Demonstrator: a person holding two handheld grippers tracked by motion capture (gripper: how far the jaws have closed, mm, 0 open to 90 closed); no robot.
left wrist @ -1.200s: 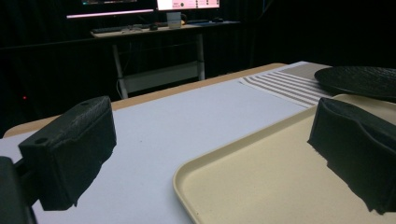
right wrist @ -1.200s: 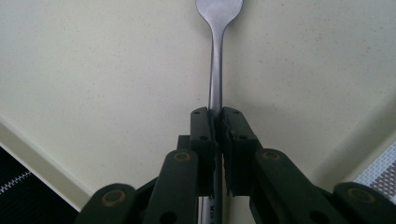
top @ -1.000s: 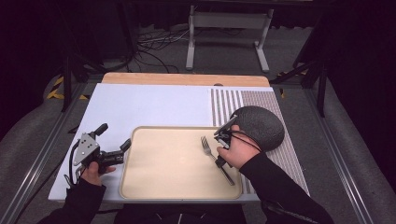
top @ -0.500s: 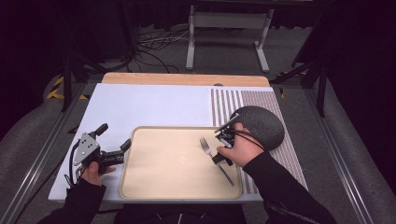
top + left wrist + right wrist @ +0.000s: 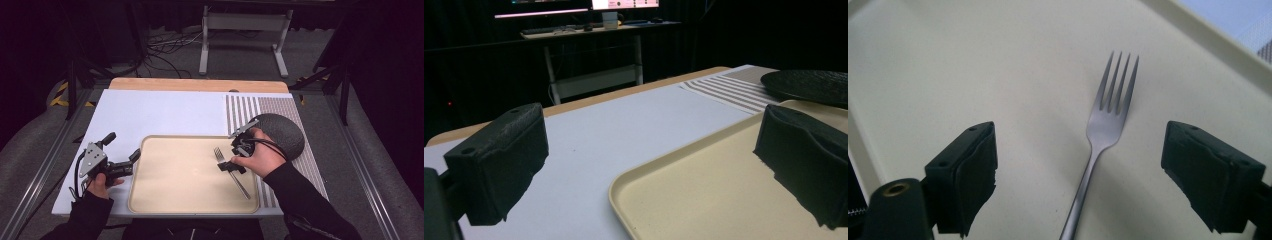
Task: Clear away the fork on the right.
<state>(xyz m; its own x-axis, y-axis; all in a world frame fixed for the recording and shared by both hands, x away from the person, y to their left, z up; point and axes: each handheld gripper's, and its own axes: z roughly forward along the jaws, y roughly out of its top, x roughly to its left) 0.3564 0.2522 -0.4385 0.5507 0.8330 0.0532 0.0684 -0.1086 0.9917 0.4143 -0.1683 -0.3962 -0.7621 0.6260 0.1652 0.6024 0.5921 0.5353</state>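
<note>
Right gripper (image 5: 1083, 170) lowered, jaws wide astride fork (image 5: 1108, 115), left gripper (image 5: 644, 165) unmoved, agape.

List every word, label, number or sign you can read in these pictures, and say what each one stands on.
None can be read.
The lit screens on the far desk in the left gripper view are too blurred to make out.
The fork, the tray, the dark plate and both grippers carry no visible marking.

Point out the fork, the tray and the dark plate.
fork (image 5: 1105, 120): right gripper view, on its neck below the tines.
tray (image 5: 185, 172): high view, bare middle.
dark plate (image 5: 285, 132): high view, its top surface.
</note>
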